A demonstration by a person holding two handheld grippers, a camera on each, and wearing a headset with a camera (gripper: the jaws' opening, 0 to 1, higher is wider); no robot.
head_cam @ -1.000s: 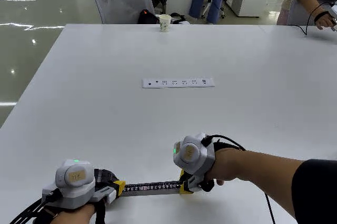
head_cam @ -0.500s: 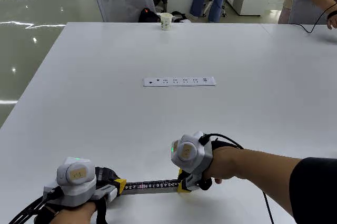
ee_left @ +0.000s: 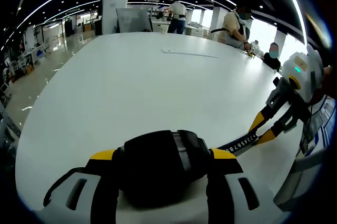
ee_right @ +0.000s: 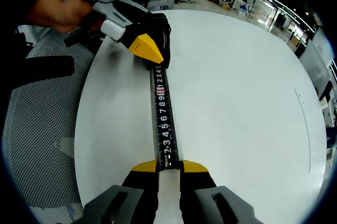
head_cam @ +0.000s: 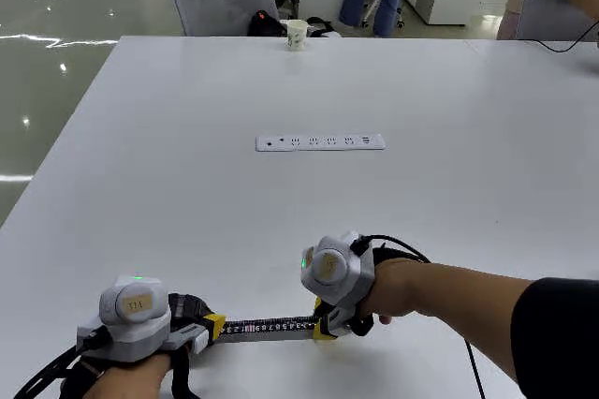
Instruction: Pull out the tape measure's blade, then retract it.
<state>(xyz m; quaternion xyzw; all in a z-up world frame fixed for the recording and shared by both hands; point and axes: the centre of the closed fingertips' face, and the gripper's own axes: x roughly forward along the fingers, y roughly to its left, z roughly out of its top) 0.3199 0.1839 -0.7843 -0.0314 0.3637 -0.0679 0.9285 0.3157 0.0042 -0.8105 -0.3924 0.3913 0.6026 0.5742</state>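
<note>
At the near edge of the white desk [head_cam: 421,193], the tape measure's black case [ee_left: 158,166] is held by the left gripper [head_cam: 204,325], whose fingers [ee_left: 227,162] are pressed against its sides. The blade [ee_right: 164,124] is stretched rightward just above the desk, and its end is pinched between the almost closed fingers [ee_right: 143,167] of the right gripper [head_cam: 323,329]. A power strip [head_cam: 320,142] is seen farther back.

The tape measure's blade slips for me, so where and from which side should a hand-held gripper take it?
Take its free tip, coming end-on along its length, opposite the case. The blade is a thin, straight strip; the right hand-held gripper is shut on that end, in line with it.
</note>
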